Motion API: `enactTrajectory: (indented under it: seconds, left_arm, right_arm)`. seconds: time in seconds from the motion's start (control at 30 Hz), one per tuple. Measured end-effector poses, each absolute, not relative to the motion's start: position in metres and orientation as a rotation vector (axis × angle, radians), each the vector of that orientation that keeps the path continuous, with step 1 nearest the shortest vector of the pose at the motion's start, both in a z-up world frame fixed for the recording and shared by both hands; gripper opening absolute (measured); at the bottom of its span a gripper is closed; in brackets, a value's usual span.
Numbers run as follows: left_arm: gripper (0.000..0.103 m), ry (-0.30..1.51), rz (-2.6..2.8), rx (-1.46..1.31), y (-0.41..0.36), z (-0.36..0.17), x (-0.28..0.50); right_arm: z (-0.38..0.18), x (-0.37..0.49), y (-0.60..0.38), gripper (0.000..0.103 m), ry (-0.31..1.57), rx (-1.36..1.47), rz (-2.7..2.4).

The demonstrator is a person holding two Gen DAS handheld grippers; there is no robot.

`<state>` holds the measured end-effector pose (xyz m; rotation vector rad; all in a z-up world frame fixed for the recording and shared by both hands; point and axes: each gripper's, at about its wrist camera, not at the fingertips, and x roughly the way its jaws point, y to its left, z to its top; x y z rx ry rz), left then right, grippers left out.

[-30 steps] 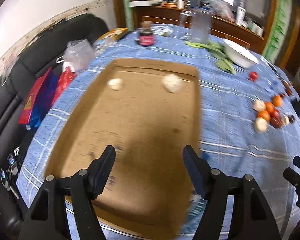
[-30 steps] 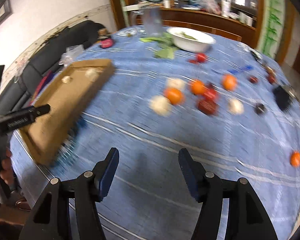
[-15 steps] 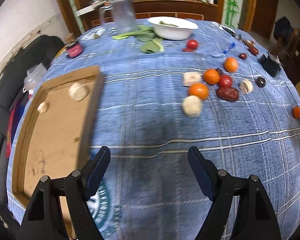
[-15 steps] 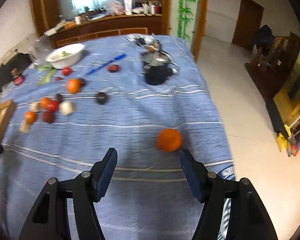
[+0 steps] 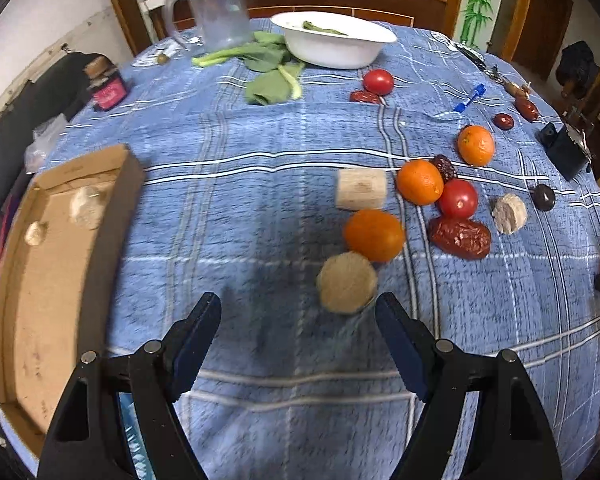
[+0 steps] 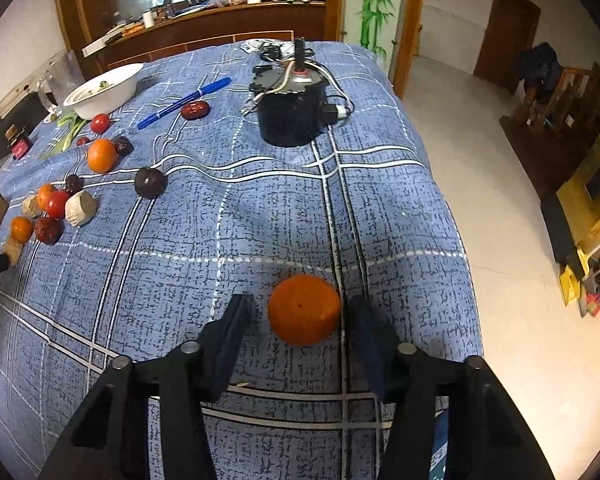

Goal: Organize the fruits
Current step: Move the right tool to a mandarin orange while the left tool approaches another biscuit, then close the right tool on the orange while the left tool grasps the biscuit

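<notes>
A lone orange point(image 6: 304, 309), round and faintly dimpled, is framed between the spread fingers of the right gripper point(image 6: 300, 322) near the table's edge, well apart from the other fruit; neither pad is seen touching its skin. The step in hand is judged to be the approach to a pick: the jaws are set wide on both sides of the orange, and the next move would call for a short advance, then a gentle squeeze at the fruit's widest part, since a smooth round body can be expected to roll on the cloth.

Left of that orange, a cluster is seen from the left wrist: three more oranges, of which the nearest orange point(image 5: 374, 235) lies against a pale, rough round piece point(image 5: 347, 282). The left gripper point(image 5: 298, 322) is held open and empty just short of that piece, which sits beside its right finger. A glossy tomato point(image 5: 458, 199), a wrinkled red date point(image 5: 460, 237) and a cut, pale cylinder point(image 5: 361, 189) are grouped beyond.

Farther left of the lone orange, a shallow cardboard tray point(image 5: 40, 288) with raised walls is laid at the table's edge, and two pale lumps are already inside it; it is judged to be the likely destination. The whole is spread on a blue checked tablecloth point(image 6: 236, 216), coarse in weave and slightly rumpled. A black cylindrical motor point(image 6: 290, 110) with loose wires stands beyond the lone orange.
</notes>
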<state>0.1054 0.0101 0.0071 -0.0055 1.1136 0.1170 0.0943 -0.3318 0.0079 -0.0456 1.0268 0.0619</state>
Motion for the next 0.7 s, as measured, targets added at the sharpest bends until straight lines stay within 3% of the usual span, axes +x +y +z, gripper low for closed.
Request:
enactTrajectory:
  seconds: [0.07,0.1,0.13,0.2,0.7]
  left_arm:
    - [0.067,1.122,0.112,-0.005,0.007,0.000,0.109]
    - [0.053,1.107,0.087,-0.031,0.007,-0.001,0.108]
    - [0.041,1.100,0.074,-0.047,0.007,0.000,0.108]
    - [0.028,1.089,0.067,-0.030,0.004,0.001,0.110]
    - [0.028,1.061,-0.065,-0.129,0.019,0.029,0.062]
  right_arm:
    - [0.009,0.095,-0.331,0.042,1.024,-0.054,0.069]
    - [0.009,0.095,-0.330,0.039,1.022,-0.057,0.069]
    - [0.010,0.095,-0.331,0.036,1.021,-0.055,0.072]
    - [0.012,0.094,-0.332,0.036,1.018,-0.037,0.087]
    - [0.050,0.059,-0.319,0.036,0.950,0.002,0.106]
